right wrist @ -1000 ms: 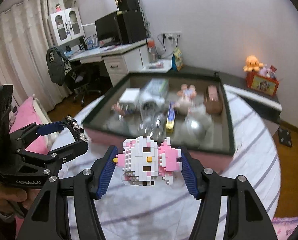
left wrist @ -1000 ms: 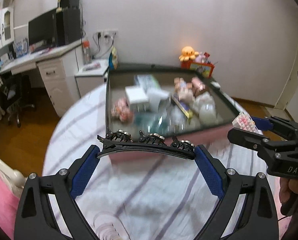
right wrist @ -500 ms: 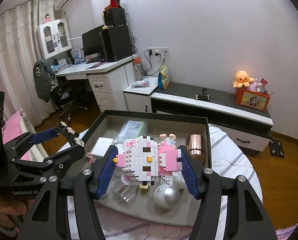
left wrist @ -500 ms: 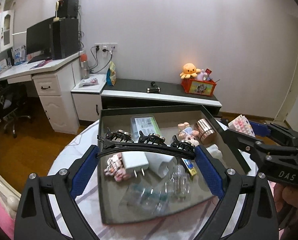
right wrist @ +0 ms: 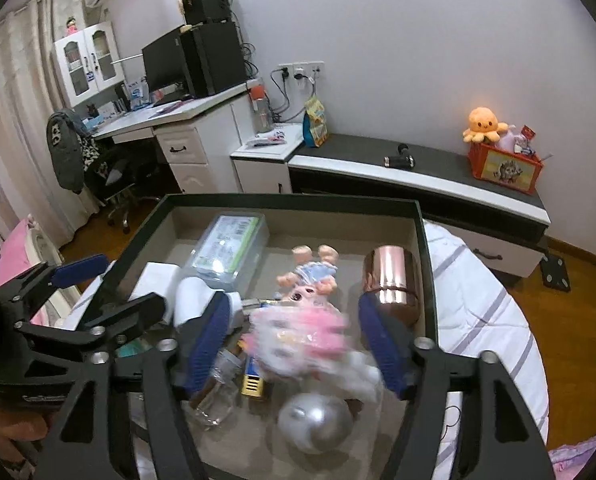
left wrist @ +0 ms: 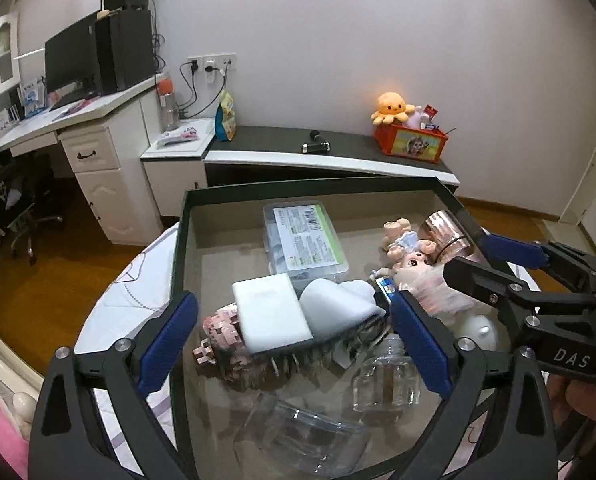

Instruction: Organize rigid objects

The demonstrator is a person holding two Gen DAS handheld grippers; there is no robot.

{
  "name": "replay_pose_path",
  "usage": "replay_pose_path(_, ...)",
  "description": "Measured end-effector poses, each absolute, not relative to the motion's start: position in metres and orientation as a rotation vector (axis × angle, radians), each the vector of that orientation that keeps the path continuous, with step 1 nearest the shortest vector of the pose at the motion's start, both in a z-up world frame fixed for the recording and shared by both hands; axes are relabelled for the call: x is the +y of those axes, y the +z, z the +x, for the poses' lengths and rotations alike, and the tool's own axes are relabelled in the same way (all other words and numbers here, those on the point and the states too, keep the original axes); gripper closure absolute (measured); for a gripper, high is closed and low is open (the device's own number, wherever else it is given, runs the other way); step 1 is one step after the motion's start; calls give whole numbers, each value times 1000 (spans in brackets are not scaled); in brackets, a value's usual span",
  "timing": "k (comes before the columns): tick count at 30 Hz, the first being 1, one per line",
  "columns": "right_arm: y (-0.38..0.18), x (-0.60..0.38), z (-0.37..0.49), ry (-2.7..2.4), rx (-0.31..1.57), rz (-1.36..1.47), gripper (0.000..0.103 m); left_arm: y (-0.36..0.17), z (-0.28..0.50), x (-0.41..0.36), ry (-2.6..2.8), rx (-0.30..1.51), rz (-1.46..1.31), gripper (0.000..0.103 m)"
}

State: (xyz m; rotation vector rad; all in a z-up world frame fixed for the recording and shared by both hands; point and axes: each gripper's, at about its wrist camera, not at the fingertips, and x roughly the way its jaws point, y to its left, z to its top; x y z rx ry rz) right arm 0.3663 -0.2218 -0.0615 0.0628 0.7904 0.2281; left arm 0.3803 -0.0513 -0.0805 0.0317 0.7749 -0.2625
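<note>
Both grippers I am steering hang over the dark-rimmed box, and each stands wide with nothing between its blue pads. Under the left gripper, a black hair clip shows blurred among the clutter near the box's left wall, partly beneath a white charger block and beside a pink brick figure. Under the right gripper, the pink-and-white block toy is a blurred smear near the box's middle, just in front of the doll, with the copper cup against the box's right wall and a silver ball nearer its front edge.
</note>
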Motion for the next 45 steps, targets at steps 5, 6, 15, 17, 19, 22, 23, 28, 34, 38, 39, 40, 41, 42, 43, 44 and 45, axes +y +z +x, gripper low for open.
replay_pose_path(5, -58, -235, 359, 227, 775, 146, 10, -67, 364, -38, -224, 718, 32, 0)
replay_pose_path(6, -56, -236, 357, 222, 766, 147, 10, -63, 358, -34, -211, 701, 28, 0)
replay_pose_path(15, -16, -227, 316, 153, 668, 176, 10, -30, 309, -7, -118, 601, 1, 0)
replay_pose_path(17, -7, -221, 303, 136, 646, 162, 10, -25, 300, -3, -113, 598, -4, 0)
replay_pose_path(19, 2, -216, 289, 130, 627, 150, 10, -21, 289, 0, -109, 590, -7, 0)
replay_pose_path(22, 14, -209, 269, 103, 607, 122, 10, -16, 274, 4, -108, 577, -20, 0)
replay_pose_path(23, 18, -208, 262, 105, 598, 122, 10, -14, 269, 5, -107, 574, -24, 0)
replay_pose_path(28, 31, -199, 225, 102, 561, 106, 10, -7, 237, 10, -99, 556, -34, 0)
replay_pose_path(34, 36, -191, 189, 96, 545, 92, 10, 1, 195, 7, -83, 537, -21, 0)
replay_pose_path(38, 36, -187, 166, 90, 538, 85, 10, 2, 168, 8, -77, 527, -32, 0)
replay_pose_path(39, 37, -186, 158, 87, 535, 80, 10, 2, 160, 8, -75, 522, -34, 0)
replay_pose_path(40, 37, -185, 152, 85, 533, 78, 10, 2, 154, 8, -74, 520, -34, 0)
replay_pose_path(41, 37, -185, 146, 83, 530, 76, 10, 2, 147, 8, -74, 518, -34, 0)
replay_pose_path(42, 37, -185, 139, 81, 527, 77, 10, 1, 141, 8, -74, 516, -34, 0)
replay_pose_path(43, 38, -185, 131, 78, 521, 79, 10, 2, 133, 8, -73, 512, -32, 0)
replay_pose_path(44, 38, -186, 124, 74, 516, 81, 10, 2, 126, 8, -72, 507, -31, 0)
replay_pose_path(45, 38, -186, 115, 68, 511, 82, 10, 3, 119, 8, -69, 502, -29, 0)
